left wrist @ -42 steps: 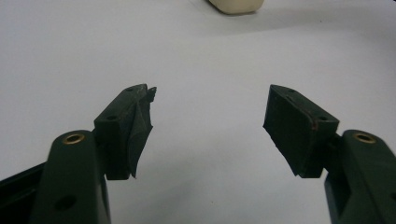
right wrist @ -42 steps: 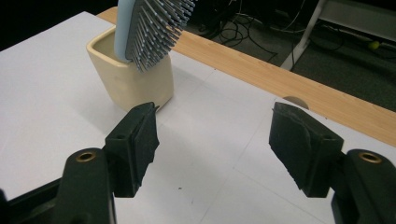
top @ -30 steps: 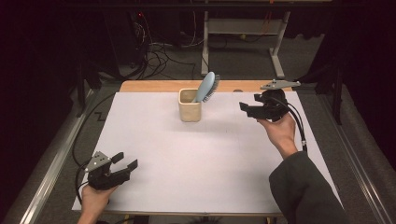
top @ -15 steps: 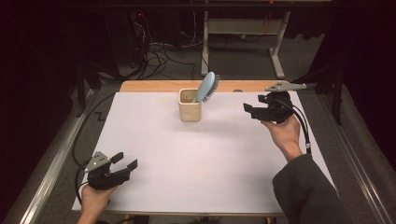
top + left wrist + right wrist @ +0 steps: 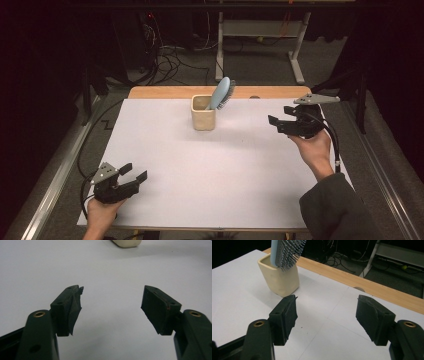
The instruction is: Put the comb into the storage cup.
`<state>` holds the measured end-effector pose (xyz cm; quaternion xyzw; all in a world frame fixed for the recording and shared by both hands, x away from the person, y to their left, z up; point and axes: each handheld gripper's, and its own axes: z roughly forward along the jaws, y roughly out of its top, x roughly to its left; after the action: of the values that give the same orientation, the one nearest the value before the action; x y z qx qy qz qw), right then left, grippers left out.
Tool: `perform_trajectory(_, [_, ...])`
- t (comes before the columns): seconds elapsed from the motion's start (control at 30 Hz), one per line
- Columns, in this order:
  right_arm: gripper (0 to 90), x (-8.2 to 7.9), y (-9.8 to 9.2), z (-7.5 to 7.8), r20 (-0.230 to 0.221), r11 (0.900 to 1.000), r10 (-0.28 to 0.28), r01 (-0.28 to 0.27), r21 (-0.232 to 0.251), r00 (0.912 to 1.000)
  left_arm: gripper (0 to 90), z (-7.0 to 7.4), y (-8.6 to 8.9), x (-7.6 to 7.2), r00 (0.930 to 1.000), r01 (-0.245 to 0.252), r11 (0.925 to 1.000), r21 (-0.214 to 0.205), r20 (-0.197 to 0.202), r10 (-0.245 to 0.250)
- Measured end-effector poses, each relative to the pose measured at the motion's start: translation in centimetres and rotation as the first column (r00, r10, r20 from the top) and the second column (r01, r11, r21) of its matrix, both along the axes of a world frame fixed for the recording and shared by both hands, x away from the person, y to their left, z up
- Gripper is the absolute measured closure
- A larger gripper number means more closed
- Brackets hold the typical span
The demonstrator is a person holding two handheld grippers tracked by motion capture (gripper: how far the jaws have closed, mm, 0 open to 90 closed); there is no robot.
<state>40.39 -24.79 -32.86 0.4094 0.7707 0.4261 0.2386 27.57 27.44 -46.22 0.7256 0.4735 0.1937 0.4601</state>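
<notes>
High view is showing the left gripper (image 5: 134,172) resting low at the near left corner of the white table (image 5: 165,165), its jaws spread with nothing between them. In the left gripper view those jaws are gaping over bare white surface, with the base of the cream cup (image 5: 126,243) peeking in at the top edge. Moving rightward, the cup (image 5: 203,112) is standing upright near the far edge of the table, and the blue hairbrush (image 5: 220,93) is sitting in it handle down, its head leaning toward the right. Further right, the right gripper (image 5: 280,120) is hovering well apart from the cup, jaws spread and holding nothing. Judging by this, the brush is looking already stowed in the cup, and little seems to be remaining beyond clearing the hands away.
</notes>
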Motion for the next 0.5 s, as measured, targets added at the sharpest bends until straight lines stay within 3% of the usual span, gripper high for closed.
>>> perform_trajectory(0.5, [33.3,-1.2,-1.2,0.0,0.010,0.9999,-0.004,0.004,0.014,0.9999,32.6,0.0,0.0,0.0,1.0000,0.000,1.0000,0.001,0.002,0.000])
